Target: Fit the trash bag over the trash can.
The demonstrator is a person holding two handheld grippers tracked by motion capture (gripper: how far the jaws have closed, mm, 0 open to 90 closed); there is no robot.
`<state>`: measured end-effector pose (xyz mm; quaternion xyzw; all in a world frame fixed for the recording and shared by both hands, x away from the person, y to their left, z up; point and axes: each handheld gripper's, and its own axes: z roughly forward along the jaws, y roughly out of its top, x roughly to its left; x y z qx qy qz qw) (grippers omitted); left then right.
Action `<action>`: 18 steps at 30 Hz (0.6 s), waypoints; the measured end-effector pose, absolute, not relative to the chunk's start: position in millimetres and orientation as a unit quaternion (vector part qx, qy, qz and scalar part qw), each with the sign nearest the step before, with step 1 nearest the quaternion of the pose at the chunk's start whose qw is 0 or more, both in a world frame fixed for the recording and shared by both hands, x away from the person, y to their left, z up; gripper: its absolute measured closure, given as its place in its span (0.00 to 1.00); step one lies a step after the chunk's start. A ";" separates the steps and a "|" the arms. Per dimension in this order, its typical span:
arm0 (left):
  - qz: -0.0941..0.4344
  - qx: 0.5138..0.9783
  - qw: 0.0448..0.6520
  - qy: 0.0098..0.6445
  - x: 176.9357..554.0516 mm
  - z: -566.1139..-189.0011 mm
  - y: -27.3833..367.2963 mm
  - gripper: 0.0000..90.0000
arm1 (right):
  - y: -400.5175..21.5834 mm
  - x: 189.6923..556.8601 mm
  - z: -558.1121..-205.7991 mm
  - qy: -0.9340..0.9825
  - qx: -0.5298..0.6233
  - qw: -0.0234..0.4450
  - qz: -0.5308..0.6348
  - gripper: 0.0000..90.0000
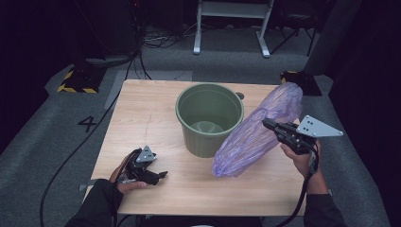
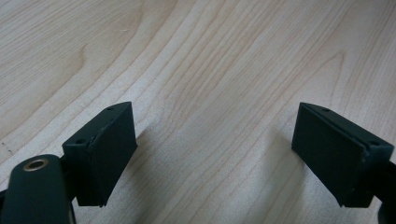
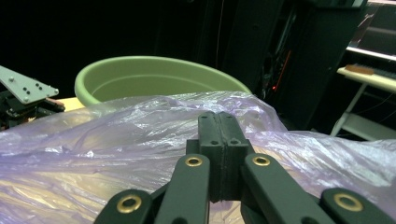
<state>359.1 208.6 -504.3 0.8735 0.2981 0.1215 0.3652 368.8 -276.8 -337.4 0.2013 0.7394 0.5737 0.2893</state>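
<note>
Two hand-held grippers at work: the right hand-held gripper (image 1: 267, 124) pinches a purple bin liner (image 1: 255, 134) just beside the green bin (image 1: 209, 118); the left hand-held gripper (image 1: 163, 175) rests wide open on the bench (image 1: 142, 113). Thin film may slip or tear.

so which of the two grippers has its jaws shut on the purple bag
The right gripper, beside the green bucket: its jaws are pinched shut on the purple bag. The left gripper sits open over bare table, holding nothing.
</note>
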 end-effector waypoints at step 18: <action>0.130 0.876 0.366 0.285 352.0 -489.7 205.1 0.18 | -280.7 384.5 -295.5 0.706 0.222 0.337 0.582 1.00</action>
